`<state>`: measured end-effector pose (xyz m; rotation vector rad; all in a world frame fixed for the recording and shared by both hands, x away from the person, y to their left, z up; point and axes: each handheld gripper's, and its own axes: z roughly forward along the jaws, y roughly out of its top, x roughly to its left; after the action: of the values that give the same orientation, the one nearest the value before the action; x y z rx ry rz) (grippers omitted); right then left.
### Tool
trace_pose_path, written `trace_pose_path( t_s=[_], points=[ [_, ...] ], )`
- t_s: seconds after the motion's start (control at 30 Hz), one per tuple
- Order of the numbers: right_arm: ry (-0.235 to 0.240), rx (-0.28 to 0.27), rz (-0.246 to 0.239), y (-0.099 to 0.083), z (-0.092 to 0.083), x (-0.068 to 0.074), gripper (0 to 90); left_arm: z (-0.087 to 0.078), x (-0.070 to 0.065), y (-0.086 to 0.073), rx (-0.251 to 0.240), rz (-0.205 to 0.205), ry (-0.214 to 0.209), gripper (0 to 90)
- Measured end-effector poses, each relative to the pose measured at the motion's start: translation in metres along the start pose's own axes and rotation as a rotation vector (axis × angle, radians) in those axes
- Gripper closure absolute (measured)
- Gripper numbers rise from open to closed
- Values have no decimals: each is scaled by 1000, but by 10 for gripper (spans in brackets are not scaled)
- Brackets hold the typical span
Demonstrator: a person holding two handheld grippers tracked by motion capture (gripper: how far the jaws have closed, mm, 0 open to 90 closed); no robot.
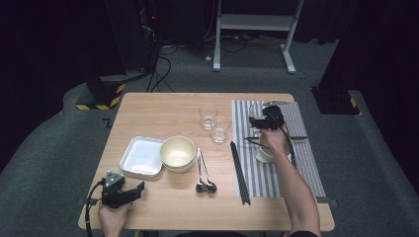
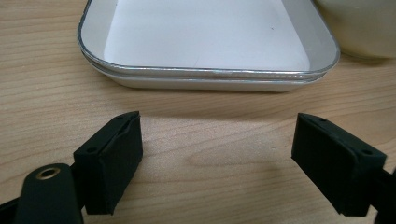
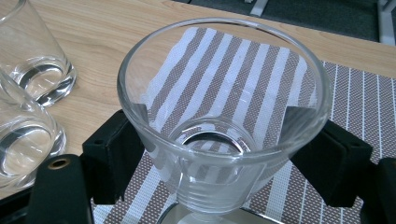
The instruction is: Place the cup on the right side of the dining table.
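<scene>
L tool (image 2: pixel 217 161) agape, R tool (image 3: pixel 224 158) clamped

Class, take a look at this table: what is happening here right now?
A person is laying a table with two handheld grippers. The right gripper has its jaws on either side of a clear glass over the striped placemat. The left gripper is open above bare wood, just short of the white tray. Two more glasses, a bowl, spoons and chopsticks lie on the table.
</scene>
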<state>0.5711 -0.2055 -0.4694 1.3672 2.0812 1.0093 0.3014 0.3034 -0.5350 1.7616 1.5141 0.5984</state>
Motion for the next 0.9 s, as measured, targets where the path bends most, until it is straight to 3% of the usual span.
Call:
trace_pose_path(
  t_s=[0.9],
  points=[
    [3, 22, 0, 0, 3, -3, 206, 2, 0, 1, -1, -11, 13, 170]
  ],
)
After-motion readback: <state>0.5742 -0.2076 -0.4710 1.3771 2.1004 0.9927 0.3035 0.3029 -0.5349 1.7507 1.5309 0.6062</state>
